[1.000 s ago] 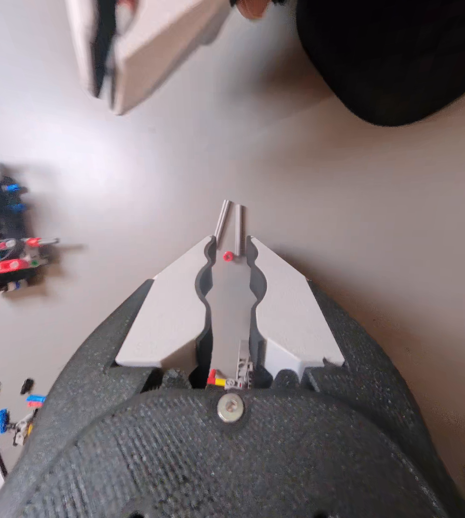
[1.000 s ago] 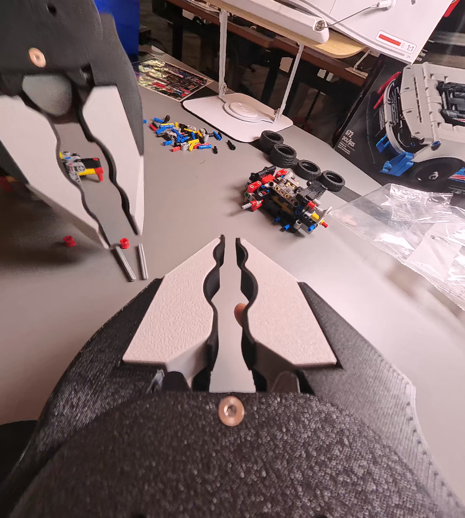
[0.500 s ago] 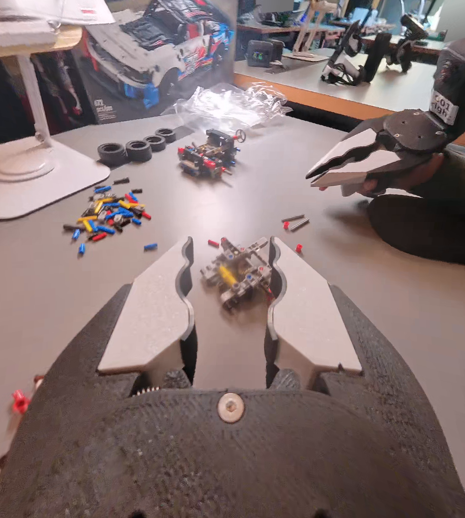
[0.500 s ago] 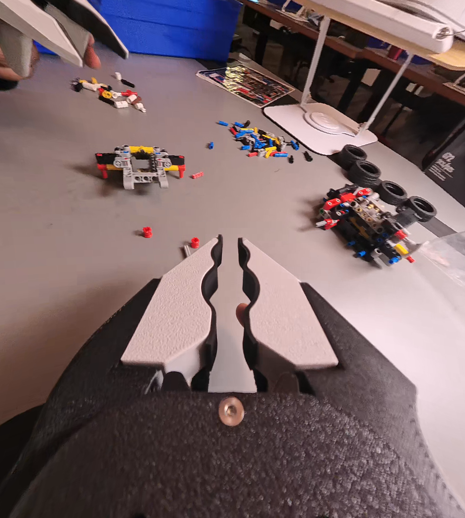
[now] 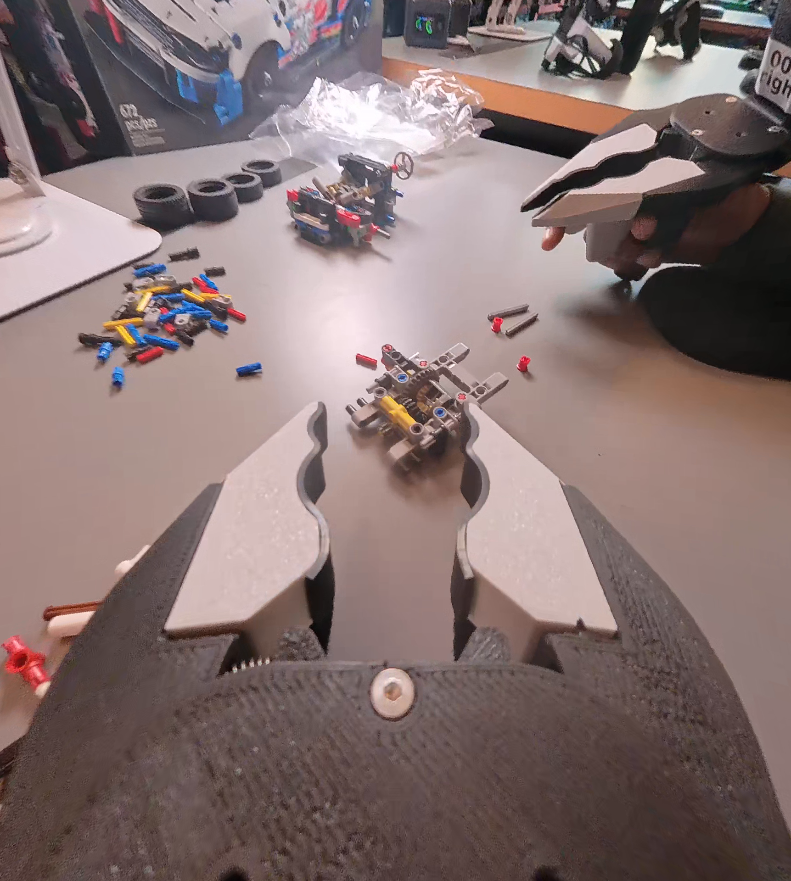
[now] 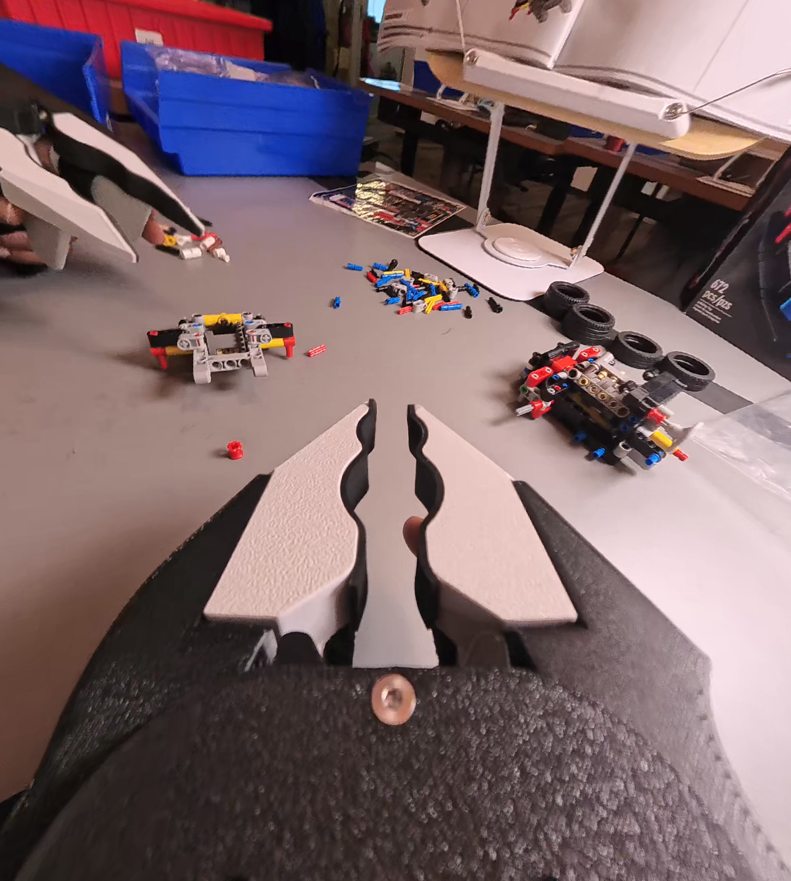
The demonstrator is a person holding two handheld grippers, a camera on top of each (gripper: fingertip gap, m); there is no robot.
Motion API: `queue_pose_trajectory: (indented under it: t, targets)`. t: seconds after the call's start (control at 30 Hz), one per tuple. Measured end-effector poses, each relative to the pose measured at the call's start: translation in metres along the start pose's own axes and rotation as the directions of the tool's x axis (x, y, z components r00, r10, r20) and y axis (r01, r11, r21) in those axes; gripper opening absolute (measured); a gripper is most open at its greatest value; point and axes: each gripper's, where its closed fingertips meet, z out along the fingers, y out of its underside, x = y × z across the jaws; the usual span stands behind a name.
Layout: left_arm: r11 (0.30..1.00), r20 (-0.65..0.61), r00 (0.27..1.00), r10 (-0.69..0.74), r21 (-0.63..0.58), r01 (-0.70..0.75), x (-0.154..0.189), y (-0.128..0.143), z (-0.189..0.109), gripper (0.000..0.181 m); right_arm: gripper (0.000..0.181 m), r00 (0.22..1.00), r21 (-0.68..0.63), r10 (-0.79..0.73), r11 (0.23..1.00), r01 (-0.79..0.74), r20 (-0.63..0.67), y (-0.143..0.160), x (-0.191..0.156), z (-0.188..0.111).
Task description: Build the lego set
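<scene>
Grey and cluttered, the bench [image 5: 622,476] carries a small grey axle assembly [image 5: 424,400] with a yellow beam and a dark gear at its middle. In the left wrist view it lies just ahead of the left tongs [image 5: 393,414], whose fingers stand wide apart and empty; its long axis runs from 7 toward 1 o'clock. The right tongs [image 6: 391,405] hang above the bench at 2 o'clock, narrowly parted and empty. A pile of loose pins [image 5: 169,310] sits at 10 o'clock, a darker chassis [image 5: 343,205] with four tyres [image 5: 207,193] at 12.
</scene>
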Motion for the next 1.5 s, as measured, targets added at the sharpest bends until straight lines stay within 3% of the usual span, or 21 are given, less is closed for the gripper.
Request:
queue_pose_trajectory:
  t: [0.03, 0.27, 0.43, 0.8, 1.27, 1.4, 1.5]
  targets:
    - [1.000, 0.014, 1.000, -0.001, 0.015, 0.000, -0.003, -0.003, -0.002, 0.055, 0.012, 1.000, 0.014, 0.018, 1.000, -0.018, -0.003, -0.002, 0.002, -0.001]
    - [0.999, 0.056, 0.998, -0.016, 0.044, 0.014, -0.016, -0.004, -0.007, 0.065, 0.015, 0.999, 0.030, 0.050, 0.998, -0.050, 0.011, -0.005, 0.004, 0.002]
    - [0.999, -0.010, 1.000, -0.022, -0.024, 0.022, -0.002, 0.007, 0.003, 0.067, 0.014, 1.000, 0.024, 0.003, 1.000, -0.003, 0.017, -0.004, -0.002, 0.002]
    - [0.997, -0.014, 0.998, 0.061, -0.045, -0.062, 0.006, 0.010, 0.005, 0.062, 0.010, 0.993, -0.064, -0.118, 0.991, 0.116, -0.021, 0.011, -0.002, -0.002]
    - [0.966, -0.134, 0.984, 0.116, -0.215, -0.144, 0.034, 0.033, 0.026, 0.059, 0.007, 0.989, -0.115, -0.142, 0.984, 0.136, -0.046, 0.018, 0.001, 0.000]
    - [0.949, -0.091, 0.982, 0.166, -0.256, -0.184, 0.028, 0.038, 0.032, 0.041, 0.007, 0.987, -0.119, -0.155, 0.982, 0.148, -0.045, 0.018, -0.001, 0.000]
    - [0.951, -0.082, 0.981, 0.176, -0.244, -0.191, 0.026, 0.037, 0.029, 0.038, 0.007, 0.986, -0.134, -0.159, 0.979, 0.152, -0.042, 0.021, -0.001, 0.000]
